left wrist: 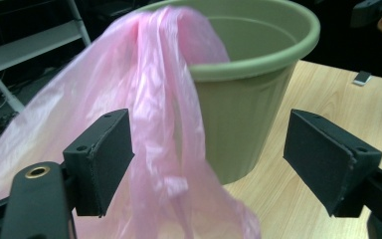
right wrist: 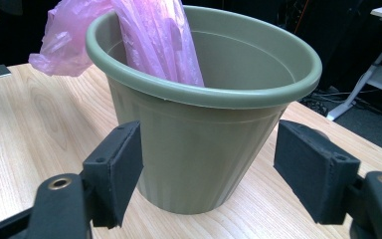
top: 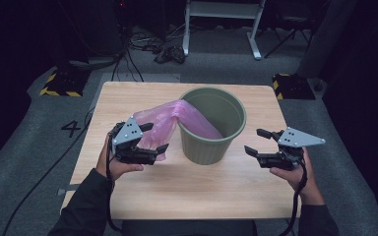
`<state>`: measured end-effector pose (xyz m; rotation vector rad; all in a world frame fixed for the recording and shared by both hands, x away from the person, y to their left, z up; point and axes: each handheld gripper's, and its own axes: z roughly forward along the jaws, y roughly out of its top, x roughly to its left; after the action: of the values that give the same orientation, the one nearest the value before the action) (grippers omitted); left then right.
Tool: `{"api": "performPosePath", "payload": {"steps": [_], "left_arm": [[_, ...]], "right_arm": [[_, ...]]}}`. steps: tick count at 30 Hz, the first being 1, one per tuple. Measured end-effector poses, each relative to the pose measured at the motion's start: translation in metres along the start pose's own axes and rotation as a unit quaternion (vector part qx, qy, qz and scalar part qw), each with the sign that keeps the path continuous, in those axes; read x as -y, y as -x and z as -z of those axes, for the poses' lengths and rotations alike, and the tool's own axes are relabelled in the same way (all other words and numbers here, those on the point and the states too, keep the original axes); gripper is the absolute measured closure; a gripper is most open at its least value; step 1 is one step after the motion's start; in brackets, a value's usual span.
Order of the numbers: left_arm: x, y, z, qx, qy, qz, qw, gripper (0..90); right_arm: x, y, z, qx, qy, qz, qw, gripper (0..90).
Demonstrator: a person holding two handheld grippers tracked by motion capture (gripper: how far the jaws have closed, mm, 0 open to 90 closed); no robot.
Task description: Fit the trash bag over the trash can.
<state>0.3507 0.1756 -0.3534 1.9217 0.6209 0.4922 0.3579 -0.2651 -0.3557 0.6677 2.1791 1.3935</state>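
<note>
An olive-green plastic bin [top: 211, 147] stands upright in the middle of the wooden table [top: 202, 196]. A thin pink plastic bag [top: 160, 118] hangs over the bin's left rim, one end inside and the rest spilling down onto the table. My left gripper [top: 160, 136] is at the bag's outer part, jaws wide apart. In the left gripper view the bag [left wrist: 159, 109] hangs loose between the pads, nearer the left one, in front of the bin [left wrist: 248, 124]. My right gripper [top: 252, 140] hovers open just right of the bin [right wrist: 194, 159], nothing between its jaws [right wrist: 209, 169].
The table's front and right edges lie close to both hands. Beyond the table, on the grey floor, are a white metal frame [top: 221, 12], tangled cables [top: 167, 51] and yellow-and-black striped blocks [top: 59, 84] at both far corners.
</note>
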Motion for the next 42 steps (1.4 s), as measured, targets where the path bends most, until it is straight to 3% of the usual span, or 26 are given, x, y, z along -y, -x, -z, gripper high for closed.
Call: {"api": "performPosePath", "payload": {"steps": [1, 4, 5, 13, 16, 18, 28, 38, 42], "left_arm": [[0.002, 0.000, -0.002, -0.009, -0.003, -0.001, 1.0000, 19.4], [0.004, -0.003, -0.009, -0.002, -0.005, 0.003, 1.0000, 25.1], [0.004, -0.003, -0.012, -0.011, -0.011, 0.001, 0.9999, 27.3], [0.006, -0.014, -0.025, -0.022, -0.011, -0.014, 0.9996, 70.3], [0.005, -0.017, -0.025, -0.029, -0.006, -0.024, 0.9993, 82.9], [0.005, -0.018, -0.025, -0.020, -0.002, -0.026, 0.9995, 87.3], [-0.019, -0.005, -0.013, 0.008, 0.013, -0.070, 0.9974, 89.2], [-0.042, 0.007, -0.019, 0.024, 0.007, -0.112, 0.9934, 89.7], [-0.049, 0.015, -0.024, 0.035, 0.004, -0.127, 0.9912, 89.8]], "right_arm": [[0.000, 0.000, 0.000, 0.000, -0.001, 0.002, 1.0000, 27.4], [-0.001, 0.000, -0.001, 0.001, -0.003, 0.002, 1.0000, 27.5], [-0.002, -0.001, -0.002, 0.000, -0.004, 0.002, 1.0000, 27.5], [-0.011, -0.004, -0.004, -0.002, -0.003, 0.013, 0.9999, 27.5], [-0.013, -0.005, -0.004, -0.003, -0.001, 0.015, 0.9999, 27.8], [-0.015, -0.005, -0.003, -0.001, 0.001, 0.017, 0.9999, 28.0], [-0.039, -0.012, -0.011, -0.011, 0.002, 0.035, 0.9993, 28.8], [-0.062, -0.018, -0.032, -0.014, -0.006, 0.055, 0.9984, 29.1], [-0.071, -0.020, -0.040, -0.005, -0.010, 0.068, 0.9976, 28.2]]}}
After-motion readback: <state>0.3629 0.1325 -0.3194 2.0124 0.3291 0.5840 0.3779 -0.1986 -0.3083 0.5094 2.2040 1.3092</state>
